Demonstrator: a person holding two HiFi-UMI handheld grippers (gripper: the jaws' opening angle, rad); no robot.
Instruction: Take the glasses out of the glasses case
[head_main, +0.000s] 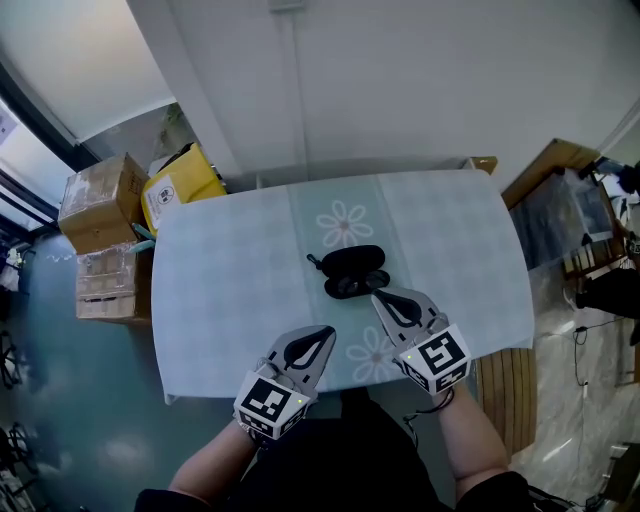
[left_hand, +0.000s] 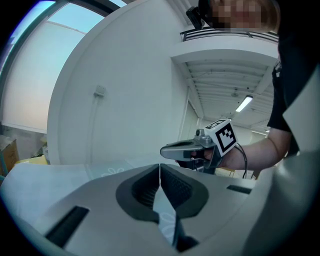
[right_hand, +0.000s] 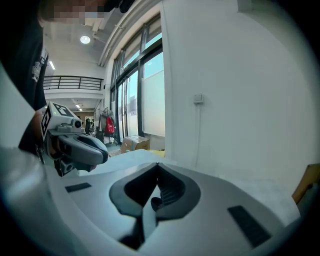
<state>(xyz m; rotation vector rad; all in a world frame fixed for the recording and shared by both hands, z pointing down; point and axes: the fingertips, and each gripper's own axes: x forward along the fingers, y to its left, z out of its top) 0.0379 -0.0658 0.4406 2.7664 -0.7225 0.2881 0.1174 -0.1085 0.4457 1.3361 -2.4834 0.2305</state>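
Observation:
A black glasses case (head_main: 352, 271) lies open near the middle of the flower-print table (head_main: 230, 280), its two shells side by side and a dark tip poking out at its left end. I cannot make out the glasses themselves. My right gripper (head_main: 378, 297) is shut and empty, its tip just in front of the case's right end. The left gripper (head_main: 327, 333), also shut on nothing, hovers closer to the table's front edge, a short way from the case. Each gripper view shows closed jaws, the left gripper (left_hand: 160, 165) and the right gripper (right_hand: 158, 165), with the other gripper off to the side.
A white wall runs right behind the table's far edge. Cardboard boxes (head_main: 98, 200) and a yellow box (head_main: 180, 182) stand on the floor to the left. Wooden furniture (head_main: 560, 175) and clutter are on the right.

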